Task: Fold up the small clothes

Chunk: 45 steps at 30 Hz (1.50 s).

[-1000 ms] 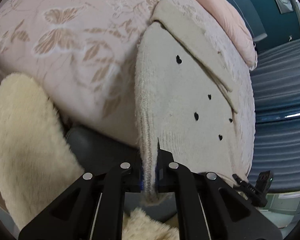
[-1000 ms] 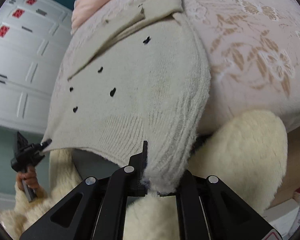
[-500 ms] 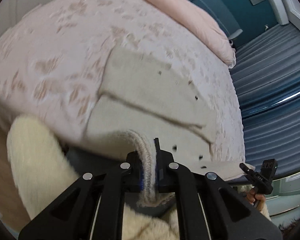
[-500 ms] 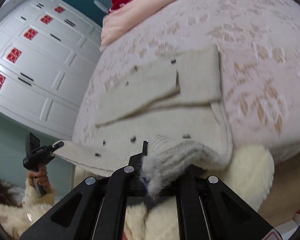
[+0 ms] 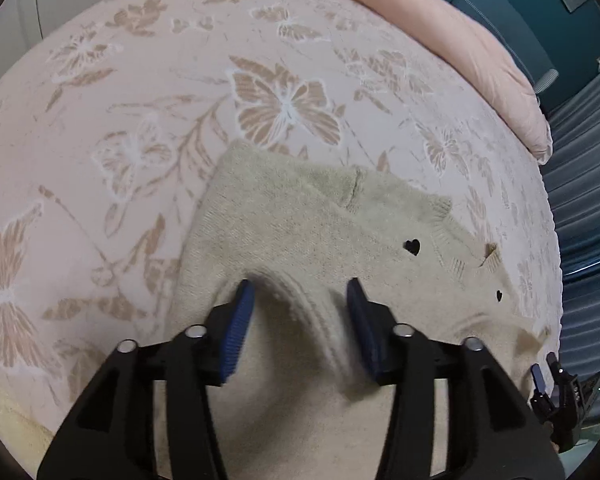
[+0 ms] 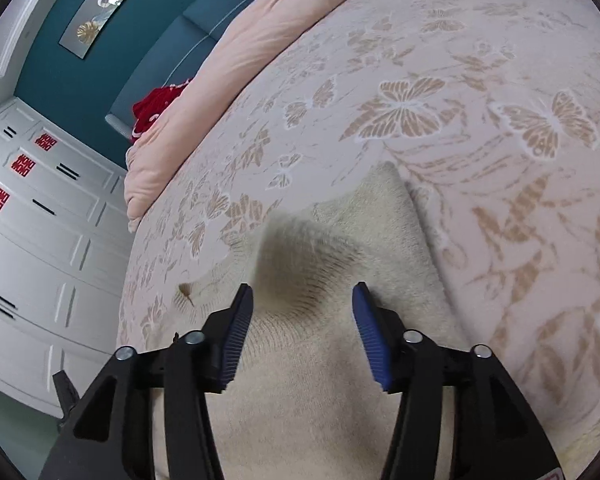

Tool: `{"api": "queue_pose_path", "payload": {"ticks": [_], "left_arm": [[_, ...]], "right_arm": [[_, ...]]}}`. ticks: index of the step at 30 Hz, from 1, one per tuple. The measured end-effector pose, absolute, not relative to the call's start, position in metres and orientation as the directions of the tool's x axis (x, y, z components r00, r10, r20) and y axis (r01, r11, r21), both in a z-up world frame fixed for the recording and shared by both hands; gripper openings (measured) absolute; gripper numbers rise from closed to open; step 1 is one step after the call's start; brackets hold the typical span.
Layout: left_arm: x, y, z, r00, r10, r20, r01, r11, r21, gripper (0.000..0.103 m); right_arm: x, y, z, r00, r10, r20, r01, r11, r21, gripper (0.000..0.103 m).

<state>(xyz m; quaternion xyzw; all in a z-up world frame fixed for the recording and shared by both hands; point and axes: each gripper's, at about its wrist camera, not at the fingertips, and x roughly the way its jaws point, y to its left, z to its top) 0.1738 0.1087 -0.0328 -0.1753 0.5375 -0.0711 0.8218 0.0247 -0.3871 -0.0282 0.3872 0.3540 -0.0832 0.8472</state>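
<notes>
A small cream knit sweater point(image 5: 324, 224) with tiny black hearts lies folded over on the bed; it also shows in the right wrist view point(image 6: 380, 248). My left gripper point(image 5: 300, 292) is open, its blue pads apart, with the ribbed hem of the sweater lying loose and blurred between them. My right gripper point(image 6: 302, 294) is open too, just above the ribbed hem at the sweater's other side. Neither holds anything.
The sweater rests on a pink bedspread with butterflies point(image 5: 283, 104). A peach quilt point(image 6: 235, 56) lies folded at the head of the bed, with a red cloth point(image 6: 155, 108) beside it. White wardrobe doors point(image 6: 39, 216) stand to the left. The right gripper shows at the left wrist view's edge point(image 5: 560, 392).
Both grippers carried the sweater's hem forward over its upper part, then opened and let it go. The hem now lies on the folded sweater.
</notes>
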Motion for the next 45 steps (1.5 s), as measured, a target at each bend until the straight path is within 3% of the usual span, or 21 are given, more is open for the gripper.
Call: {"api": "queue_pose_path", "payload": {"ticks": [2,9,13,14,16,17,18,19,21,25,29,32,37,40,43,44,45], "left_arm": [[0.160,0.114,-0.019,0.489,-0.252,-0.835,-0.013,0.955,-0.295,0.087],[0.173,0.091,-0.030,0.466,-0.287,-0.837,0.135,0.958,-0.254,0.088],[0.198,0.069,-0.049,0.395,-0.292,-0.871,0.138,0.956,-0.258,0.088],[0.202,0.067,-0.053,0.374,-0.300,-0.877,0.130,0.954,-0.271,0.083],[0.209,0.063,-0.060,0.336,-0.293,-0.895,0.117,0.956,-0.270,0.057],[0.211,0.062,-0.062,0.320,-0.293,-0.901,0.121,0.956,-0.268,0.037],[0.213,0.061,-0.062,0.310,-0.305,-0.901,0.131,0.952,-0.277,0.015],[0.213,0.062,-0.059,0.305,-0.309,-0.901,0.139,0.950,-0.279,0.012],[0.209,0.066,-0.040,0.330,-0.309,-0.892,0.155,0.950,-0.272,0.010],[0.201,0.090,0.030,0.419,-0.425,-0.802,0.150,0.904,-0.401,0.009],[0.220,0.105,0.070,0.509,-0.402,-0.762,0.130,0.910,-0.393,0.009],[0.258,0.101,0.045,0.472,-0.360,-0.805,0.076,0.926,-0.370,0.009],[0.287,0.083,-0.049,0.328,-0.232,-0.916,-0.014,0.968,-0.250,0.009],[0.285,0.080,-0.079,0.305,-0.199,-0.931,-0.020,0.976,-0.215,0.010],[0.283,0.080,-0.074,0.323,-0.200,-0.925,-0.004,0.977,-0.213,0.014],[0.281,0.081,-0.068,0.331,-0.197,-0.923,0.001,0.978,-0.208,0.023],[0.276,0.083,-0.058,0.351,-0.178,-0.919,0.002,0.982,-0.190,0.037]], "right_arm": [[0.008,-0.392,-0.018,0.759,0.089,-0.645,0.409,0.705,0.579,0.066],[0.035,-0.388,-0.027,0.687,0.039,-0.726,0.385,0.827,0.409,0.070],[0.068,-0.375,-0.037,0.642,0.012,-0.767,0.345,0.889,0.302,0.070],[0.074,-0.372,-0.040,0.629,0.007,-0.777,0.335,0.900,0.279,0.070],[0.085,-0.366,-0.048,0.596,-0.007,-0.803,0.321,0.918,0.231,0.065],[0.089,-0.364,-0.052,0.576,-0.019,-0.817,0.323,0.924,0.206,0.057],[0.091,-0.364,-0.055,0.562,-0.013,-0.827,0.321,0.925,0.203,0.023],[0.091,-0.365,-0.056,0.553,0.004,-0.833,0.321,0.922,0.217,0.009],[0.080,-0.367,-0.042,0.615,0.053,-0.786,0.309,0.902,0.303,0.008],[0.046,-0.374,0.037,0.795,0.107,-0.597,0.226,0.861,0.456,0.007],[0.042,-0.400,0.090,0.883,0.058,-0.465,0.207,0.842,0.498,0.007],[0.080,-0.424,0.057,0.834,0.022,-0.551,0.295,0.827,0.478,0.006],[0.130,-0.431,-0.051,0.646,0.032,-0.763,0.451,0.790,0.415,0.006],[0.137,-0.425,-0.081,0.589,0.014,-0.808,0.473,0.805,0.359,0.007],[0.134,-0.429,-0.077,0.593,0.013,-0.805,0.489,0.788,0.373,0.012],[0.129,-0.429,-0.067,0.605,-0.009,-0.797,0.500,0.783,0.371,0.015],[0.123,-0.426,-0.054,0.617,-0.047,-0.785,0.509,0.785,0.353,0.022]]}}
